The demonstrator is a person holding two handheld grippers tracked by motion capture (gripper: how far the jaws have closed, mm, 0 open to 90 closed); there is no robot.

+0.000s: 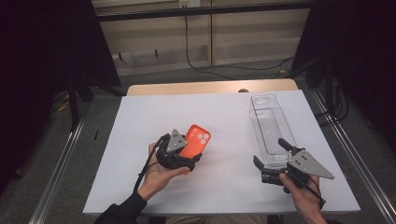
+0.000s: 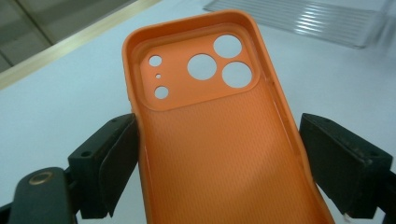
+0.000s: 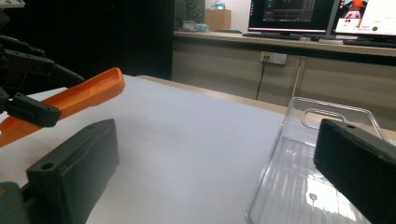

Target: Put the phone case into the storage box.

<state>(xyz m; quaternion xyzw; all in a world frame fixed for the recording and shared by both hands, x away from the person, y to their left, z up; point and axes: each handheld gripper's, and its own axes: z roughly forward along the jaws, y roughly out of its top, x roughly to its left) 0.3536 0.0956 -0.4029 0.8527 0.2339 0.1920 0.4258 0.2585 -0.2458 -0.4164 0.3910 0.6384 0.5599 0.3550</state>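
**A:** Start with the biggest thing and work down.

**B:** The white table top (image 1: 224, 154) takes up most of the high view, with bare wood at its far edge. On its right half lies a clear plastic tray (image 1: 270, 130), long and ribbed, running away from the person.

**A:** And the hands?

**B:** The left hand (image 1: 159, 175) comes in from the bottom, palm up and fingers curled under the left gripper (image 1: 184, 156), which points forward and a bit to the right. The forearm wears a dark sleeve. The right hand (image 1: 301, 193) grips its tool from behind, with the right gripper (image 1: 273, 156) aimed forward at the near end of the tray.

**A:** What do the tongs hold?

**B:** The left pair is closed on the two long edges of an orange phone case (image 2: 210, 126); in the left gripper view each pad presses one side. The case is tilted, its camera-hole end raised off the table and pointing away, its inside facing the camera.

**A:** The right pair?

**B:** Spread wide and holding nothing. In the right gripper view the left jaw stands over the white top and the right jaw over the tray, so they straddle the tray's near left edge. I can't tell whether either touches it.
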